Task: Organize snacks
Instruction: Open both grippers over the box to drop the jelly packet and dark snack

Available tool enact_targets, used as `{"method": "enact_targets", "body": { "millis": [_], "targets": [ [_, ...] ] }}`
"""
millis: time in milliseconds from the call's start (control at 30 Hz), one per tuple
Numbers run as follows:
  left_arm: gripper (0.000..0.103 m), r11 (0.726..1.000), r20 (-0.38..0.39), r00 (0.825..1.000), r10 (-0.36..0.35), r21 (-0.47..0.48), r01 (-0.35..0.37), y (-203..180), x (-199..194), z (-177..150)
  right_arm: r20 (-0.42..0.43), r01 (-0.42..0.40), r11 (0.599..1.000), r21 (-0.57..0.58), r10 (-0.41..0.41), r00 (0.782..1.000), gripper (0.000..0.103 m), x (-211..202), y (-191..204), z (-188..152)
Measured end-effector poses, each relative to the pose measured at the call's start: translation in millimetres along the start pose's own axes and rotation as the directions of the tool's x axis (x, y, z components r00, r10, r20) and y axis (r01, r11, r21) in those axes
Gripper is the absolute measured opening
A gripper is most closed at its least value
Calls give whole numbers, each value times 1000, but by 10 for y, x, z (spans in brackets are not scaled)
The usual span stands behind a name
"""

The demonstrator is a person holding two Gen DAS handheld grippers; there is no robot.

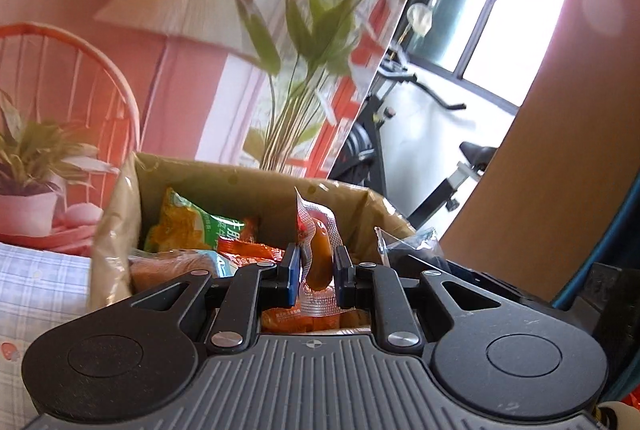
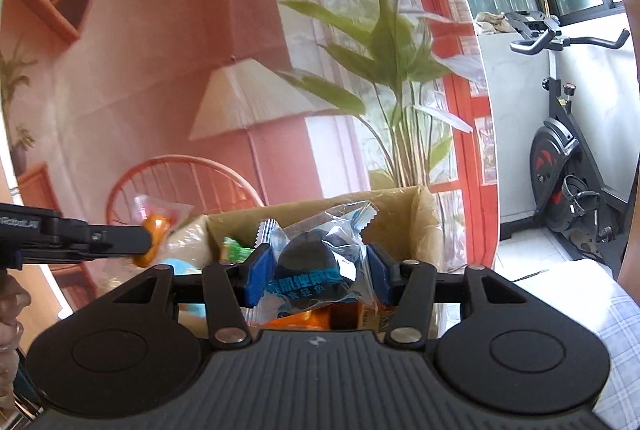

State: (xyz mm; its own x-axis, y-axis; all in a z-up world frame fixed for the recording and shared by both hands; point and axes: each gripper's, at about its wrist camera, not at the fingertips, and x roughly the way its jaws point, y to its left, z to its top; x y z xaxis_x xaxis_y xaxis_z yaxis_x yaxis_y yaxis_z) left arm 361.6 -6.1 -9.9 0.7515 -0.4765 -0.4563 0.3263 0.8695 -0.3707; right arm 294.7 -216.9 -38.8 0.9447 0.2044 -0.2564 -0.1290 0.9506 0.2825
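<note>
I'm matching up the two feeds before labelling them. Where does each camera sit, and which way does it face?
Left wrist: on the left gripper, facing along its fingers to the cardboard box; the gripper holds a clear-wrapped brown snack.
Right wrist: on the right gripper, facing the same box; the gripper holds a dark snack in a clear blue-printed wrapper; a hand and the left gripper show at left.
Shared: box, plant backdrop, exercise bike.

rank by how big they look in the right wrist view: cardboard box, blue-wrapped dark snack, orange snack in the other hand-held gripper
1. cardboard box
2. blue-wrapped dark snack, though it is nearer the camera, so its true size is unsure
3. orange snack
</note>
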Motion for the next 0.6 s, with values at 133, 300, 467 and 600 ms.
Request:
{"method": "enact_targets", "body": {
  "millis": [133, 300, 467, 600],
  "targets": [
    [20, 1000, -43, 999, -8, 8, 8, 27, 233, 11, -27, 13, 1000, -11, -14, 1000, 55, 113, -26, -2],
    [57, 999, -34, 999, 32, 32, -30, 48, 209, 56, -21, 38, 999, -17, -39, 999, 60, 112, -44, 22],
    [58, 999, -9, 1000, 19, 43, -18, 53, -131, 47, 5, 24, 999, -24, -24, 1000, 60, -76, 17, 43],
    [58, 997, 1, 999, 33, 64, -33, 53, -364, -68, 11, -7, 1000, -20, 8, 1000, 67, -240, 91, -26]
  ]
}}
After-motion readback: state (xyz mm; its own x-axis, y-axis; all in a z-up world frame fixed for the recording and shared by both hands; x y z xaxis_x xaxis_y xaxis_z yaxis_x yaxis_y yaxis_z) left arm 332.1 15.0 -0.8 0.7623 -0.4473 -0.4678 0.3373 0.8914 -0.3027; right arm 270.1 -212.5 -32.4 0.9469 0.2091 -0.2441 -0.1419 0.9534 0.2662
